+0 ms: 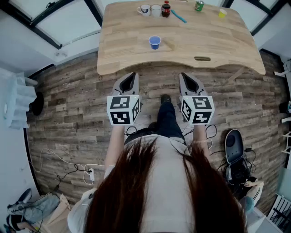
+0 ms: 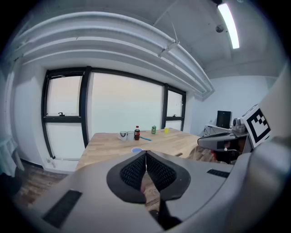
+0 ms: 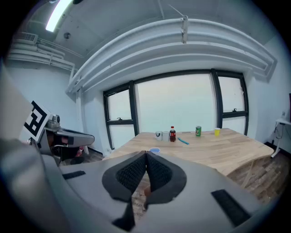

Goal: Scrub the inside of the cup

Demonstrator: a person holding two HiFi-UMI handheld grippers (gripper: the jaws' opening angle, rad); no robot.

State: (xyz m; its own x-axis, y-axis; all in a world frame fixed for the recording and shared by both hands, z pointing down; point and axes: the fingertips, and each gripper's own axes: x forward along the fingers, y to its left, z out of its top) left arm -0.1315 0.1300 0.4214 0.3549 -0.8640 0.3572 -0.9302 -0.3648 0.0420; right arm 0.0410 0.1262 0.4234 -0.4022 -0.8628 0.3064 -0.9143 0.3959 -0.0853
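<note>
Blue cup (image 1: pixel 154 42) stands well beyond the left gripper (image 1: pixel 132 75) and right gripper (image 1: pixel 184 75) (both clenched, empty)

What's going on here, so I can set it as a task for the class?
A person stands back from the table, a gripper in each hand. The left gripper and right gripper are both shut and empty, held over the floor. A blue cup stands near the table's front edge. A mug, bottle, can and thin blue tool sit along the far edge. Scrubbing has not started.
</note>
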